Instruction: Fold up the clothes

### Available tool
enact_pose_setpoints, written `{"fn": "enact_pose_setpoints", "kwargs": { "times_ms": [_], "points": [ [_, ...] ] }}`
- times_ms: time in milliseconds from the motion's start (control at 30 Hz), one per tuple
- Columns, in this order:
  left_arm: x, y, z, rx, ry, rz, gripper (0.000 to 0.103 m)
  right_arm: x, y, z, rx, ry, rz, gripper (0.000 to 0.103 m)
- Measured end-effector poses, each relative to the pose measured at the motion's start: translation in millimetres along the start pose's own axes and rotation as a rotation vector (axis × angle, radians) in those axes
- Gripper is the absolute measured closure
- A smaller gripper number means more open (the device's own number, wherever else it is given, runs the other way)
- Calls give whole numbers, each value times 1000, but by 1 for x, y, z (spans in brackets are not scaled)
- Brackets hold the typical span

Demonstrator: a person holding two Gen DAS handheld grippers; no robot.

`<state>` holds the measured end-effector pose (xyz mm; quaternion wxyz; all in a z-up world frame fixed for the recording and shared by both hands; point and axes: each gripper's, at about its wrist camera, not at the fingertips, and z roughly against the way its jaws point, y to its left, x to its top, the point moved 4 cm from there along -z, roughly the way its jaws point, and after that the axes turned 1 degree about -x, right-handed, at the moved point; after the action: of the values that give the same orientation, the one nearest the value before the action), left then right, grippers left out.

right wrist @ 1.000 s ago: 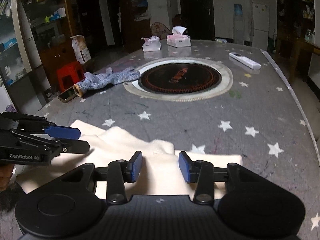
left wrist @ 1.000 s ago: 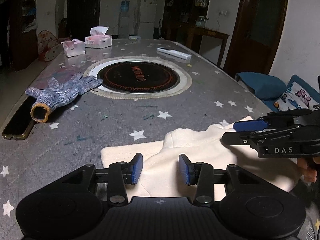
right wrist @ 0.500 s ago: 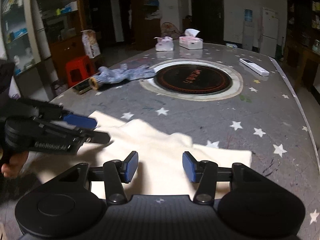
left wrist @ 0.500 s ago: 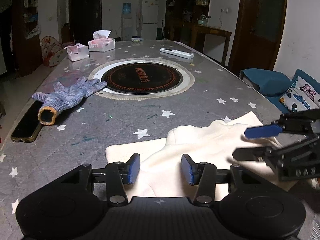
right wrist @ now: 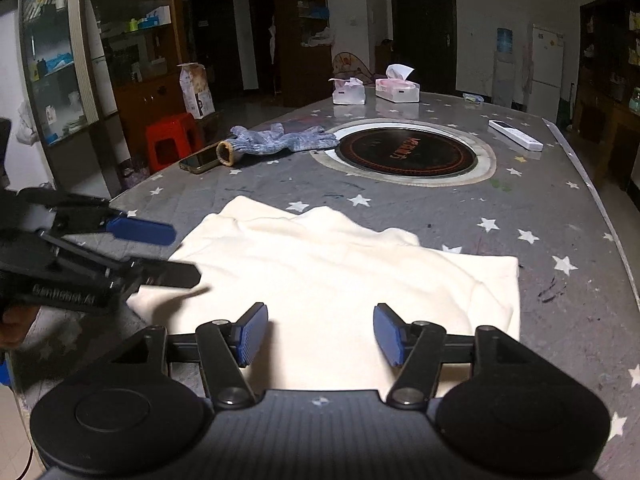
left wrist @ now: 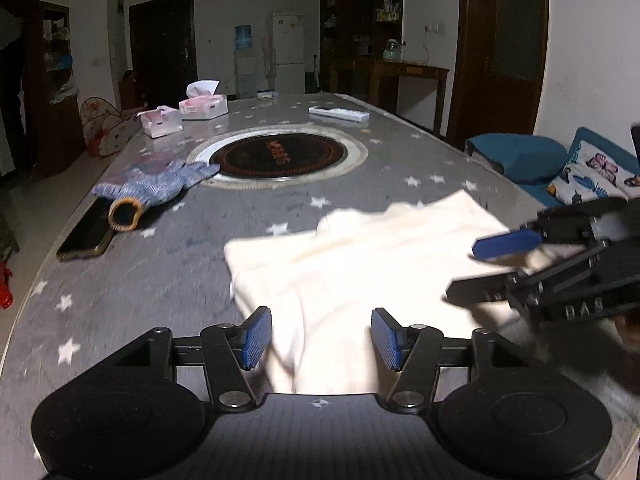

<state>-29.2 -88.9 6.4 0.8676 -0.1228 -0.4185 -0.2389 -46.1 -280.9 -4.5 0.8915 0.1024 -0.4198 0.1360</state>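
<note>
While the cream garment (right wrist: 320, 264) lies folded and rumpled on the star-print table (right wrist: 540, 208), on the near side of the round black hob (right wrist: 406, 154), both claws hover just over it. The left gripper (left wrist: 320, 336) and right gripper (right wrist: 320, 332) have just been opening, their blue pads (right wrist: 252, 334) now spread wide and released, clamping no cloth. Lettering on the left gripper's side is too blurred to read, and so is the hob's red lettering.
</note>
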Motion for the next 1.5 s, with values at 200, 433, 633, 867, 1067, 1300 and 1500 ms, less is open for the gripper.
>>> {"fn": "enact_pose_setpoints", "kwargs": {
  "times_ms": [200,433,633,867,1067,1300,1500],
  "points": [
    [-13,4,0,-2,11,49,44,-7,18,-8,9,4,28,43],
    [-15,6,3,-4,8,55,41,-10,22,5,-15,-13,66,42],
    [-18,8,2,-1,15,79,37,-21,4,11,-18,8,-7,42],
    [-19,13,1,-10,27,133,35,-27,-21,27,-65,-22,-90,41],
    [-18,15,10,-1,19,149,35,-30,-27,38,-74,-44,-108,41],
    [-22,24,17,14,21,193,35,-32,-25,35,-85,-9,-70,42],
    [-27,33,19,21,27,223,33,-14,3,37,-28,-18,27,43]
  ]
}}
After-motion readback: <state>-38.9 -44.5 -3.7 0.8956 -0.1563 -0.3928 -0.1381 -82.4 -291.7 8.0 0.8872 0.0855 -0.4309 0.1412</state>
